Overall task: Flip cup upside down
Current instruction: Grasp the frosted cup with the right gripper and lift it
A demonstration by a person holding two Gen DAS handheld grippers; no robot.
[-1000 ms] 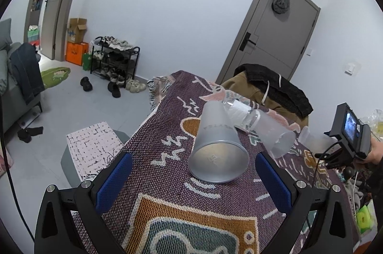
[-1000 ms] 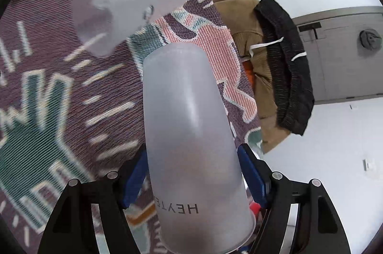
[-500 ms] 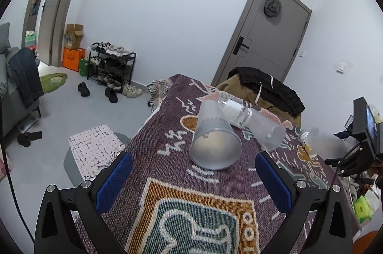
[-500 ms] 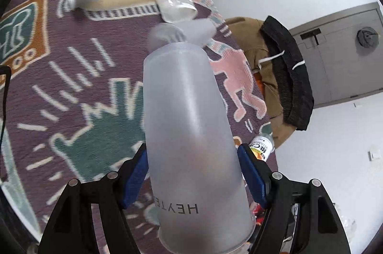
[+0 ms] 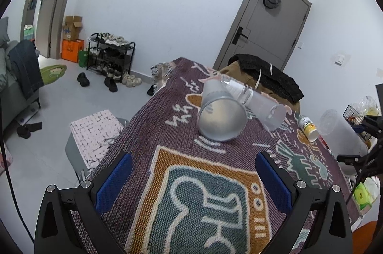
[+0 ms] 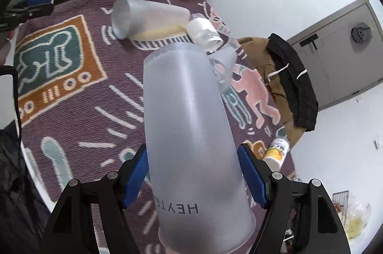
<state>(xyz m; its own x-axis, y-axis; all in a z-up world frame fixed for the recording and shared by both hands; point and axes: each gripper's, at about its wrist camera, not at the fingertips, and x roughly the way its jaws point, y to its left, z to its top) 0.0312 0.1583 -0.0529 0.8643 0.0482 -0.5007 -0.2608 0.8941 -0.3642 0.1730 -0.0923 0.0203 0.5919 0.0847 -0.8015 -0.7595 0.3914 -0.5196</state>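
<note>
My right gripper point(image 6: 191, 172) is shut on a frosted plastic cup point(image 6: 189, 134) marked HEYTEA, held above the patterned table cloth point(image 6: 71, 91) with its base pointing away from the camera. The same cup shows at the right edge of the left wrist view point(image 5: 340, 132). My left gripper point(image 5: 194, 179) is open and empty above the near part of the cloth. A second frosted cup point(image 5: 221, 115) lies on its side ahead of it, mouth toward me. A third cup point(image 5: 268, 113) lies beside it.
A clear water bottle point(image 5: 237, 89) lies between the lying cups. A small yellow-labelled bottle point(image 5: 308, 127) lies at the right. A brown and black coat point(image 5: 265, 79) hangs over a chair at the far end. A stool point(image 5: 93, 132) stands left of the table.
The right gripper has lifted and swung the held cup back from the lying cups, so more of the table shows. The left gripper has pulled back from the lying cup.
</note>
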